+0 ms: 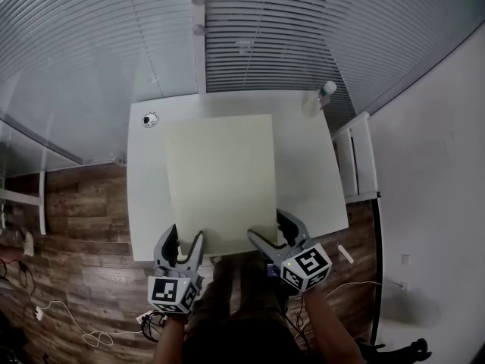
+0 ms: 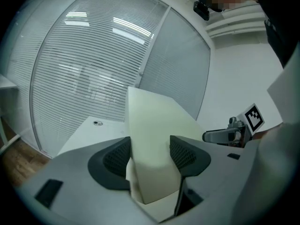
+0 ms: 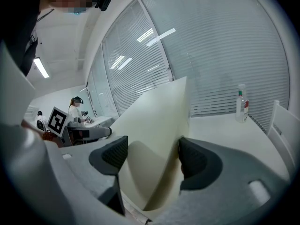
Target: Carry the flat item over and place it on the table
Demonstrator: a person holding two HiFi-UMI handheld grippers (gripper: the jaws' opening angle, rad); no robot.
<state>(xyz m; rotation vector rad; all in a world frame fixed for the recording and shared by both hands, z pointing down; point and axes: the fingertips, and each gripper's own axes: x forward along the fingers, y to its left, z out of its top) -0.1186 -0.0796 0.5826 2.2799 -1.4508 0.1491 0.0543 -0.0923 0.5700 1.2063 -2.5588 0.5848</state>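
Note:
A large pale cream flat sheet [image 1: 220, 173] spreads over the middle of the white table [image 1: 145, 203], and its near edge overhangs the table's front. My left gripper [image 1: 184, 238] is shut on the sheet's near-left edge. My right gripper [image 1: 270, 226] is shut on its near-right edge. In the left gripper view the sheet [image 2: 154, 125] runs up from between the pads of the left gripper [image 2: 150, 154]. Seen in the right gripper view, the sheet [image 3: 159, 116] curls between the jaws of the right gripper [image 3: 152, 156]. I cannot tell whether its far edge touches the table.
A clear bottle [image 1: 324, 93] stands at the table's far right corner. A small round object [image 1: 150, 119] lies at the far left. A white chair [image 1: 360, 158] stands to the right of the table. Window blinds run behind the table. Cables [image 1: 76, 324] lie on the wood floor.

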